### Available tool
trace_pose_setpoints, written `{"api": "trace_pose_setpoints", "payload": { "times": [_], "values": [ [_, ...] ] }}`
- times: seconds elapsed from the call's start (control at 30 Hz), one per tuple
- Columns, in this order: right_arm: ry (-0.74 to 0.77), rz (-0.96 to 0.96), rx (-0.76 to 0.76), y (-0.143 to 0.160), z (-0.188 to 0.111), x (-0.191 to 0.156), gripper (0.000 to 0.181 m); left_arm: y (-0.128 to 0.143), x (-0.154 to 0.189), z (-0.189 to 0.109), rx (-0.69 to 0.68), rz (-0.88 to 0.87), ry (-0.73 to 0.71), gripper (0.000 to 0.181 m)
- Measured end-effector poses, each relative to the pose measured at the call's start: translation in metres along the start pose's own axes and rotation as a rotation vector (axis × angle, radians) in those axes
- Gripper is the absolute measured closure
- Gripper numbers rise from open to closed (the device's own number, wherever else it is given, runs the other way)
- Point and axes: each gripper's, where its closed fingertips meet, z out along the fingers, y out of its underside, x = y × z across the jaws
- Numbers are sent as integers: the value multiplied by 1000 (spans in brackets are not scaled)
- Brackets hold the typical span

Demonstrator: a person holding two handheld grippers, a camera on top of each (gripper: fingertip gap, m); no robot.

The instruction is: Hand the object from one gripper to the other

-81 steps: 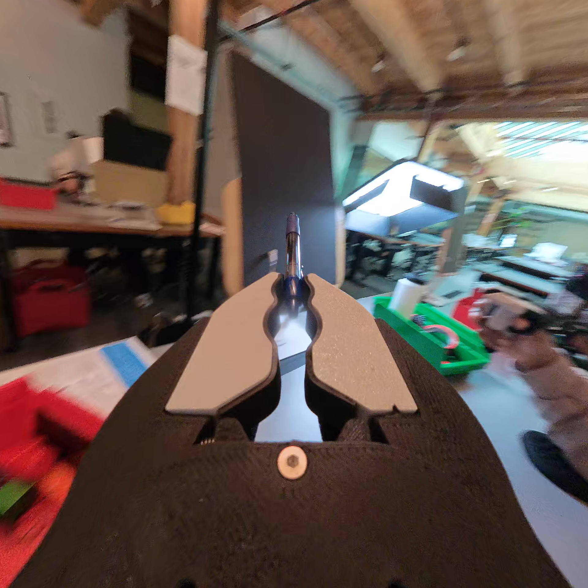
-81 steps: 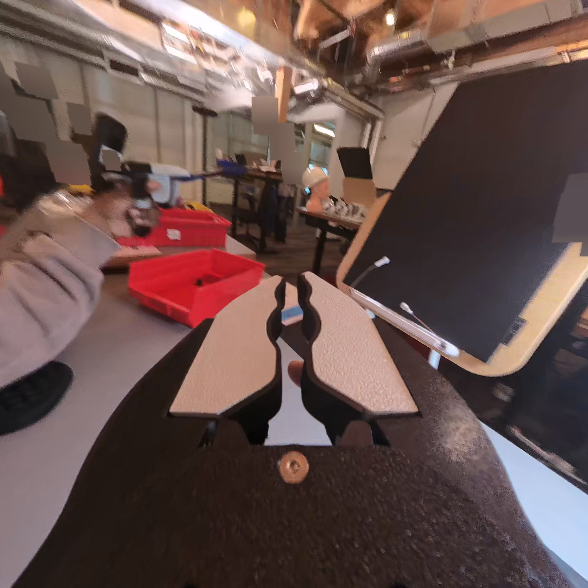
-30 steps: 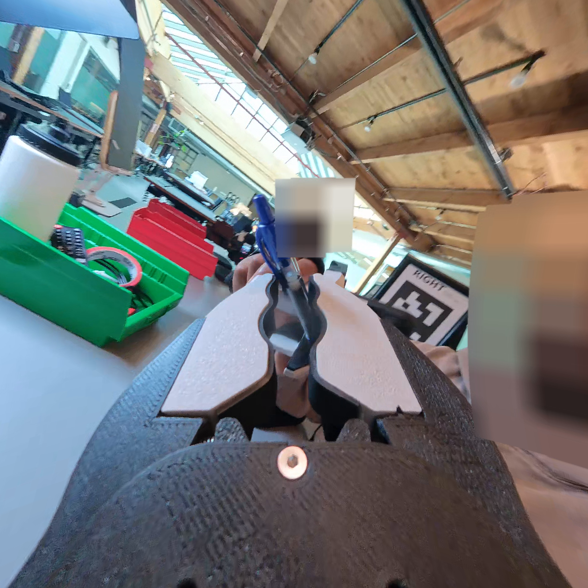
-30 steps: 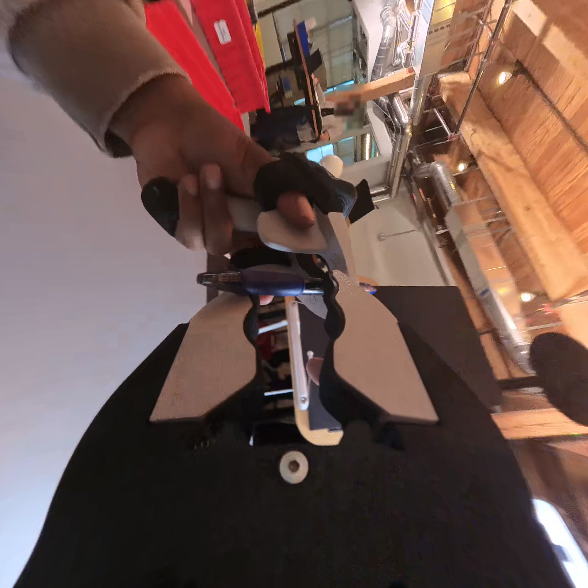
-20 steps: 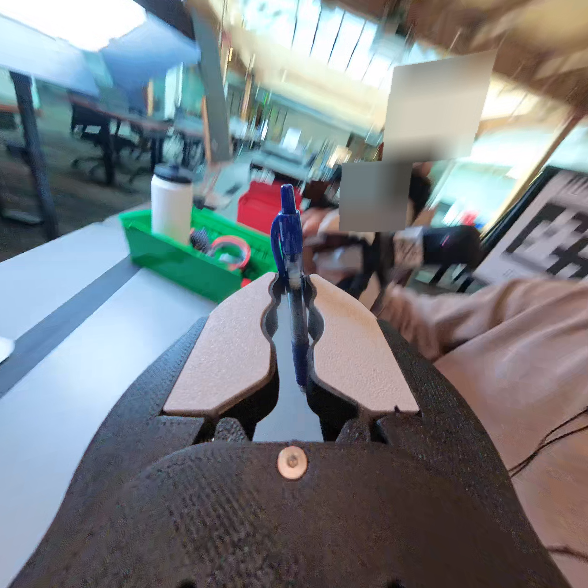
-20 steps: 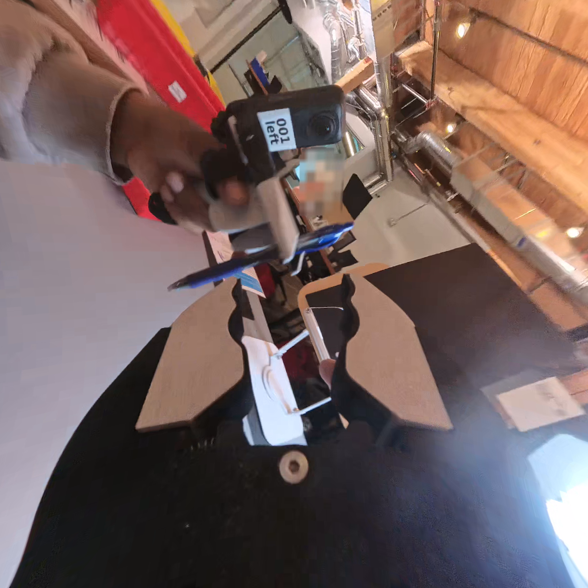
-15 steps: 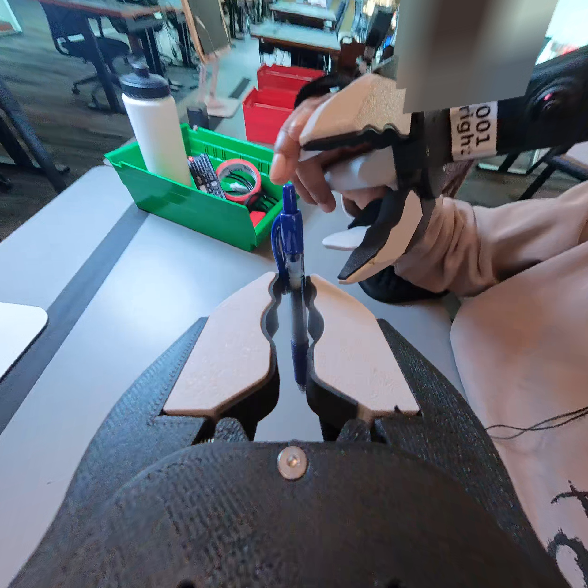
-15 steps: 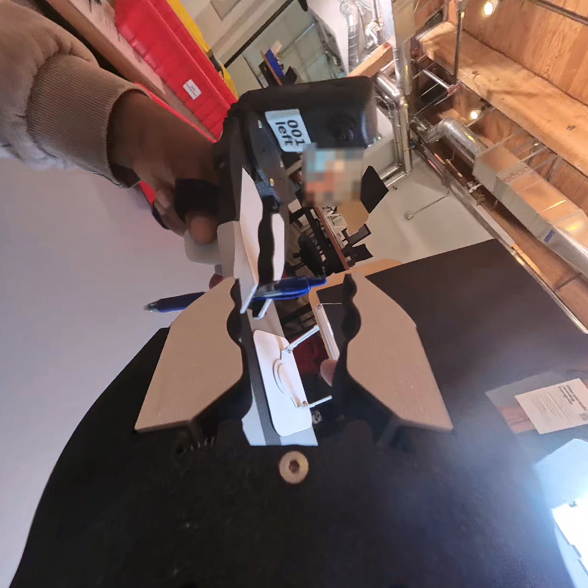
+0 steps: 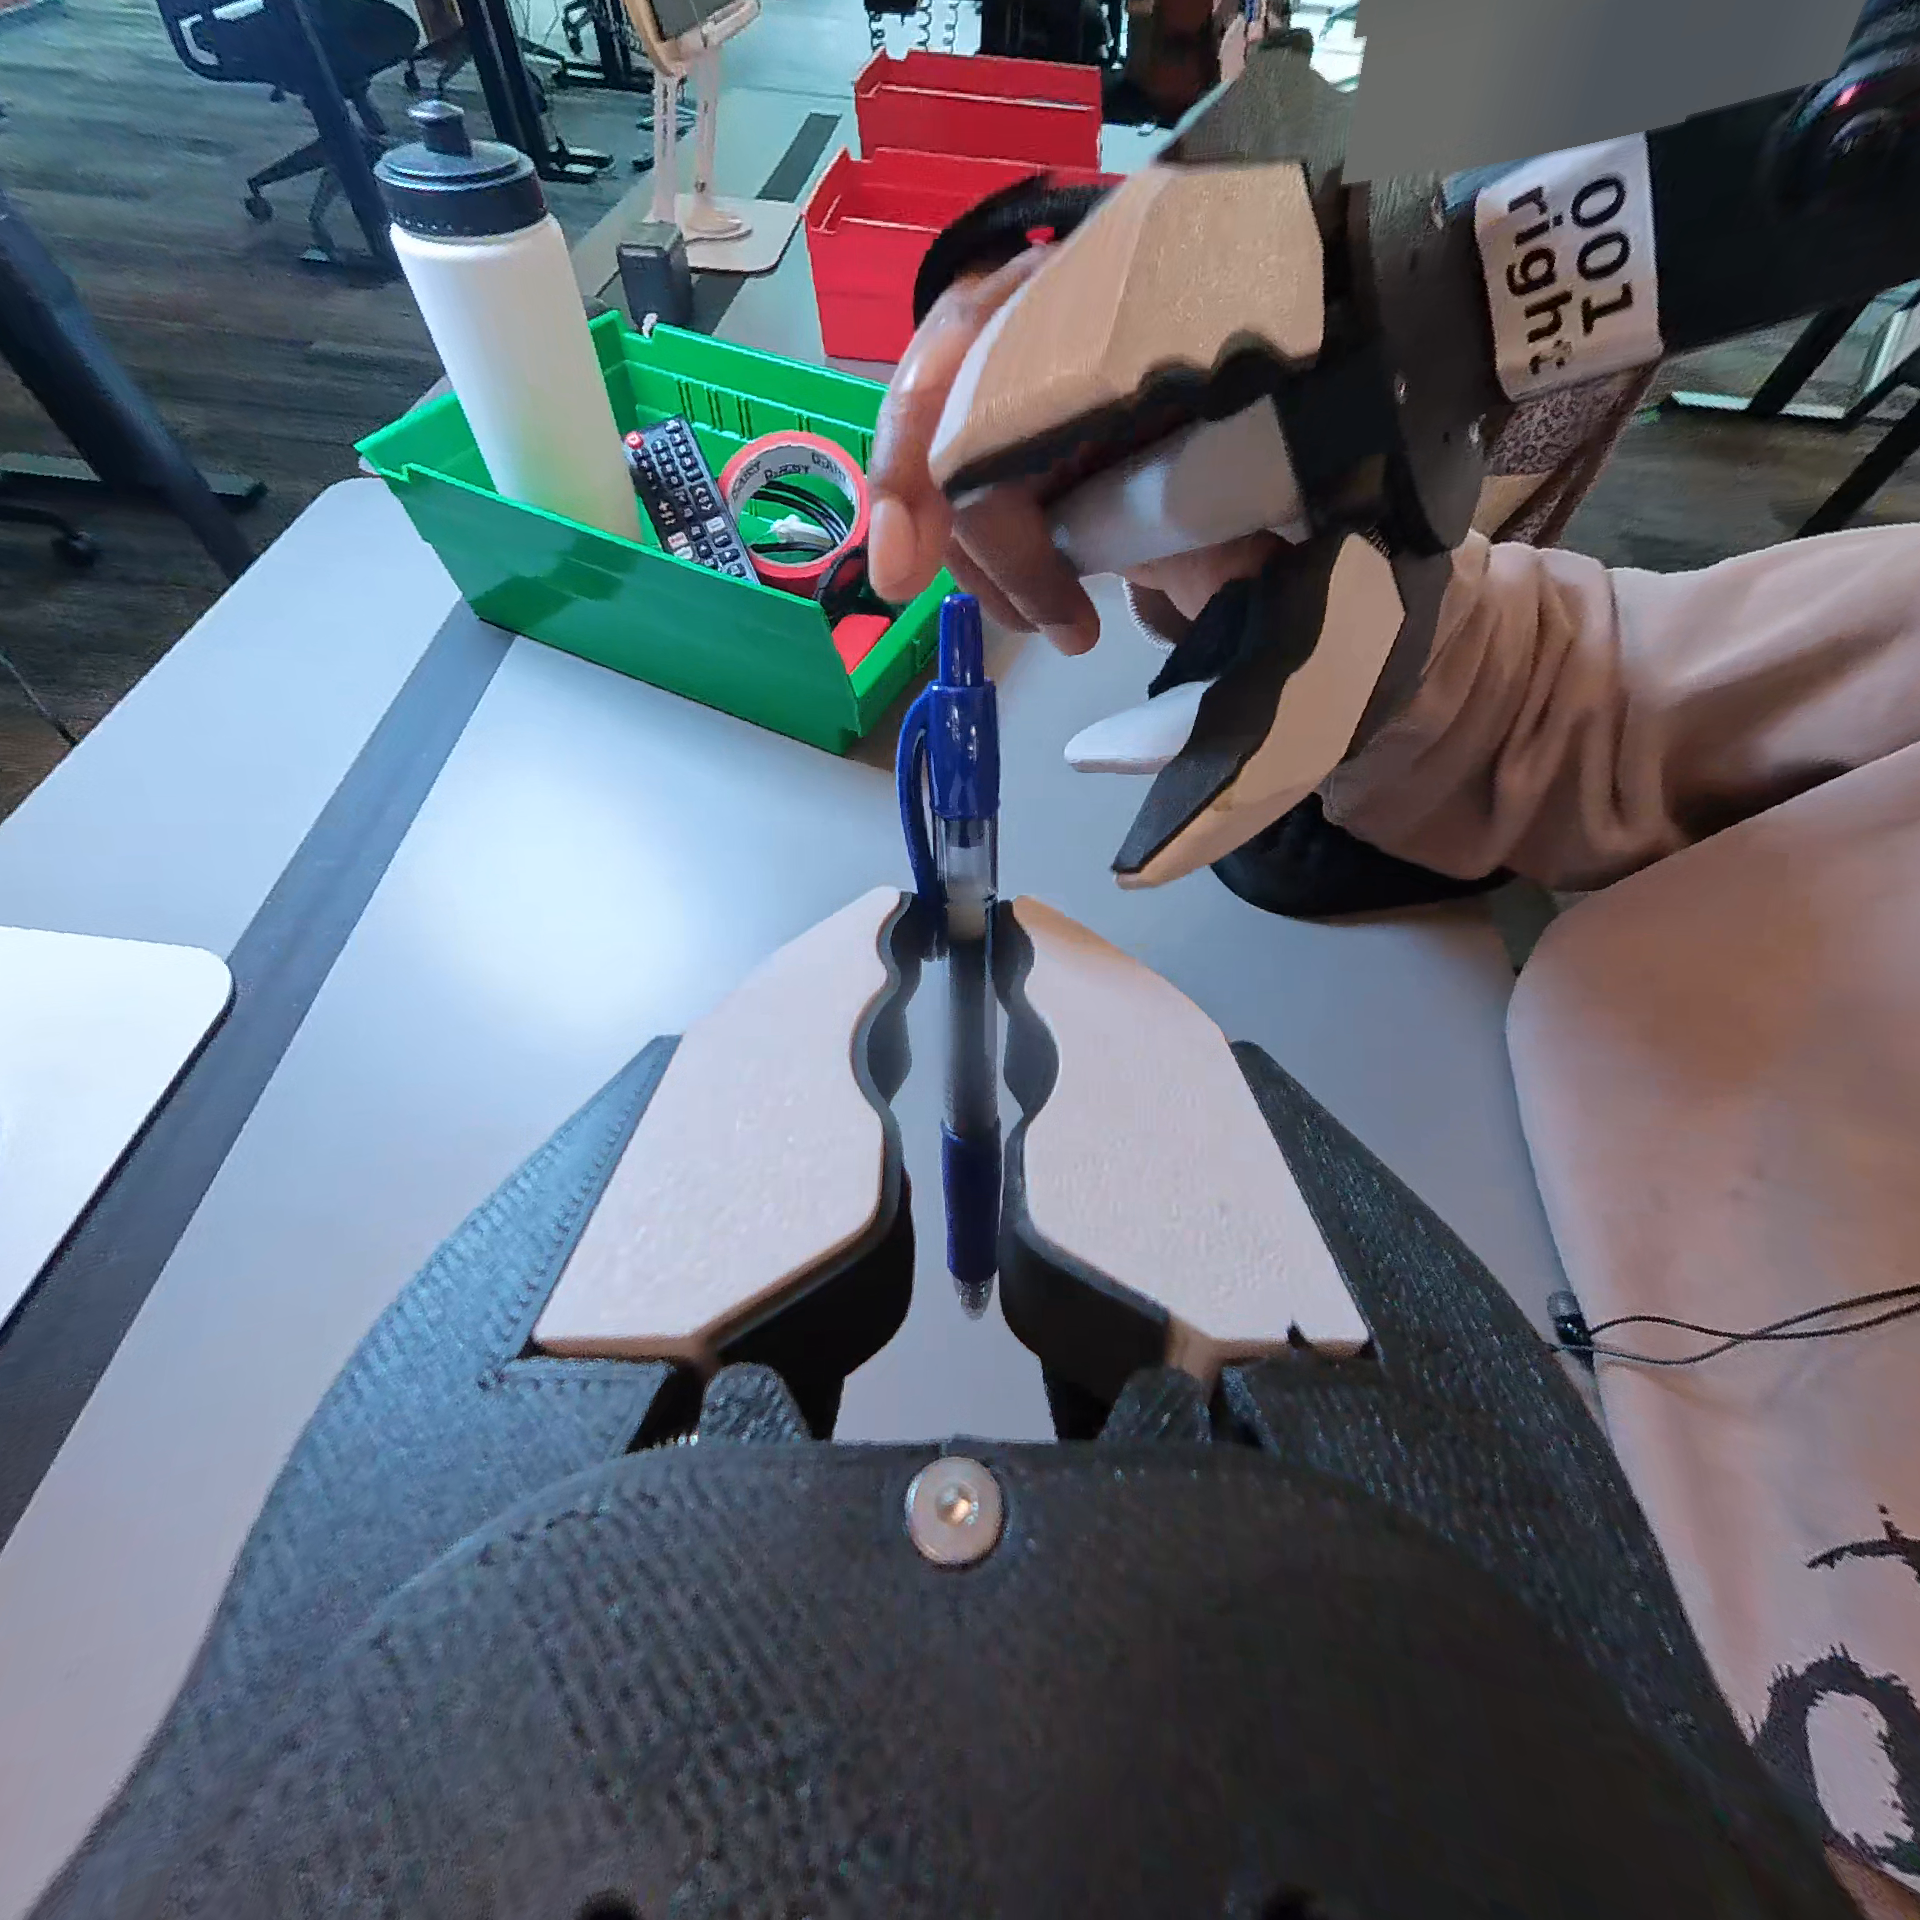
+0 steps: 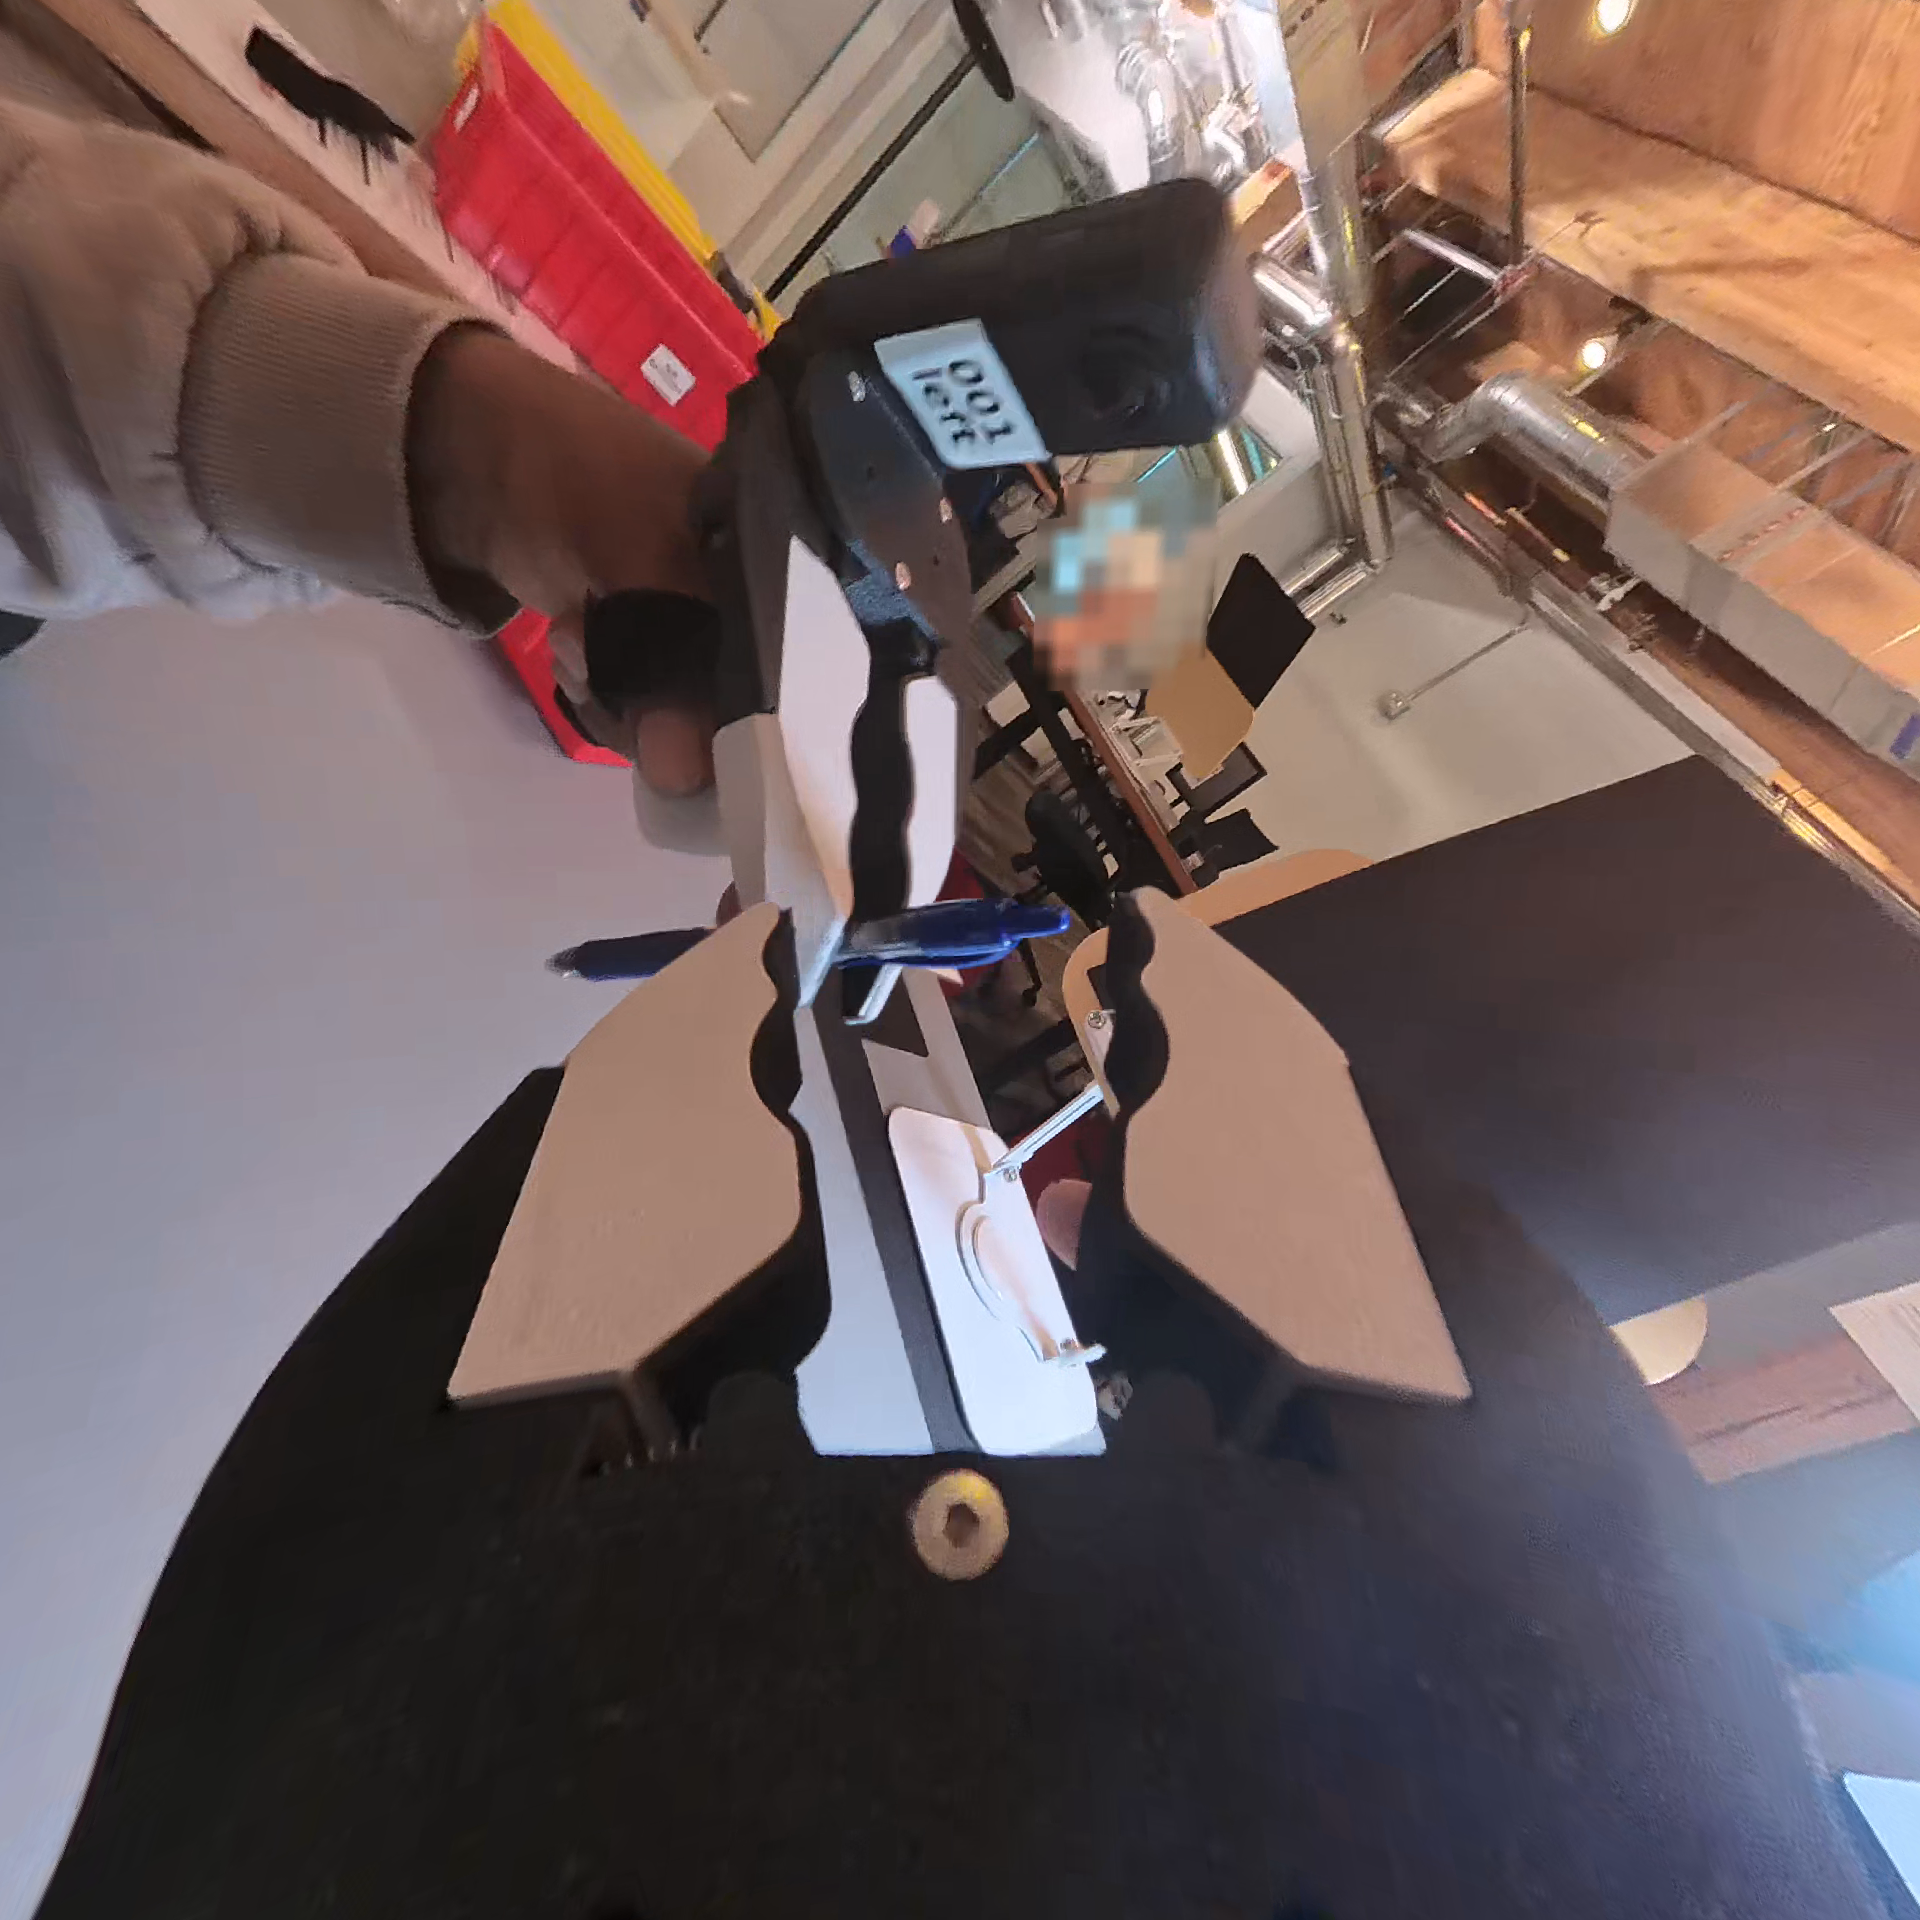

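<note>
left gripper (image 9: 951,914): clamped on blue pen (image 9: 961,831)
right gripper (image 10: 945,914): spread wide, holding nothing
nearby: green bin (image 9: 644,613) toward table's far edge
hidden: pen's middle, behind finger (image 10: 821,831)

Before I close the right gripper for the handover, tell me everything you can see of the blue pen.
The blue pen is a retractable click type: clear barrel, dark blue rubber grip near the tip, blue clip and plunger at the far end. The left gripper is shut on its barrel, tip pointing back toward that camera, above the table. The right gripper is open, its fingers either side of the clip end, not touching it.
</note>
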Motion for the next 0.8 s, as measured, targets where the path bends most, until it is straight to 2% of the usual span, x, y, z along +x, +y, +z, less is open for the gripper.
{"api": "trace_pose_setpoints", "payload": {
  "times": [0.23, 0.5, 0.63, 0.8],
  "values": [
    [-30, -92, -56, 9, 6, -13, 133, 5, 0, 2, -27, 7, 0, 168],
    [-63, -284, -205, 28, 3, -22, 136, 16, 0, 8, -77, -18, 26, 168],
    [-11, -216, -159, 22, 3, -9, 134, 7, 2, 3, -36, -16, 37, 167],
    [14, -329, -147, 20, 10, -17, 136, 9, 2, -4, -62, -1, 14, 168]
  ]
}}
